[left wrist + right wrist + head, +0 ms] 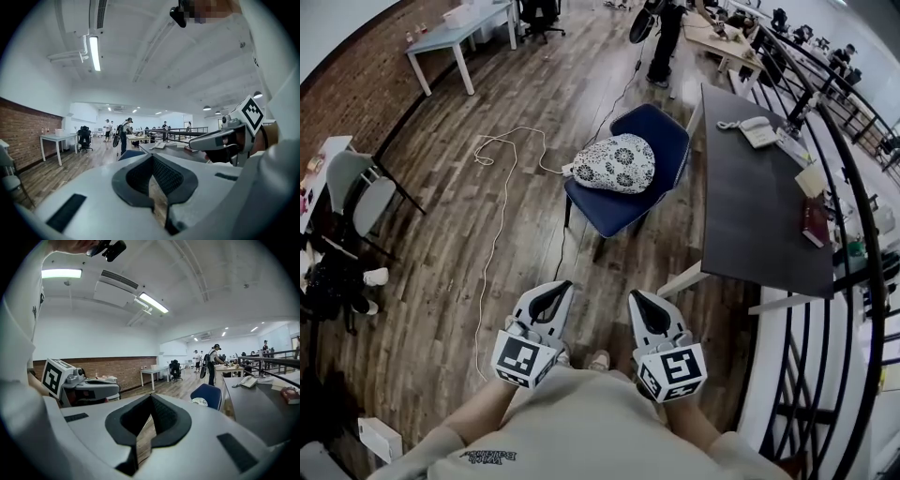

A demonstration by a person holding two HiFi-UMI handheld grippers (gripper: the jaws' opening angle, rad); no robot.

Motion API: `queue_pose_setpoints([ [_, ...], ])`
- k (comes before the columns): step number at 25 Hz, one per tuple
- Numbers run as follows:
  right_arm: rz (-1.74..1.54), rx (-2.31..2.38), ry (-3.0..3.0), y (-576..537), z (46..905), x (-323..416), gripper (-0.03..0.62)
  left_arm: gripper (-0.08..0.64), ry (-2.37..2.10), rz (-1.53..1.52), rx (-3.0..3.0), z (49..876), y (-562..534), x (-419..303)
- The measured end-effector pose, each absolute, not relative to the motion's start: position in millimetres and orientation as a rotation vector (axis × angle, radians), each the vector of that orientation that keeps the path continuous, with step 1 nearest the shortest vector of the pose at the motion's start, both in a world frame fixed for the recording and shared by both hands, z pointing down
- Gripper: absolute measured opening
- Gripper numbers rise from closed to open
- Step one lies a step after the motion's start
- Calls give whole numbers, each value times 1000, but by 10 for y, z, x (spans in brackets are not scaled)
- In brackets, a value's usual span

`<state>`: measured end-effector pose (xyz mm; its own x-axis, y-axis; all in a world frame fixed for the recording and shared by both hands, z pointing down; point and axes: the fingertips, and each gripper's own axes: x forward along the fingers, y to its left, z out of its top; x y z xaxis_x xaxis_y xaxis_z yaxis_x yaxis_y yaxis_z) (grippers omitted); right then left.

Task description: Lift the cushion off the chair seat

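A white cushion (615, 164) with a dark flower pattern lies on the seat of a blue chair (661, 131), out ahead on the wooden floor. Both grippers hang close to my body, well short of the chair. My left gripper (562, 285) is shut with nothing in it, and my right gripper (636, 296) beside it is shut and empty too. In the right gripper view, the jaws of the right gripper (151, 396) meet at the tip, with the cushion (200, 402) and the chair (211, 393) small beyond them. The left gripper view shows the closed left gripper (152, 156) and a bit of the chair (130, 153).
A dark desk (750, 225) stands right of the chair, with a phone (757, 131) and a book (816, 223) on it. Beyond the desk runs a black railing (853, 281). A white cable (499, 197) trails over the floor to the left. Grey chairs (361, 192) stand at far left, and a person (664, 42) stands behind the chair.
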<state>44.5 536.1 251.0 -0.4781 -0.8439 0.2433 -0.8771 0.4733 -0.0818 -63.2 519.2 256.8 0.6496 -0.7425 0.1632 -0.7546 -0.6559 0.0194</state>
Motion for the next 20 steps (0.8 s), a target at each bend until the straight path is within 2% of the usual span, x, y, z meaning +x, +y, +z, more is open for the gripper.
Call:
queue_pose_setpoints([
  [20, 254, 1567, -2580, 5228, 2560, 1072, 3, 5, -1312, 263, 2764, 2618, 5046, -193],
])
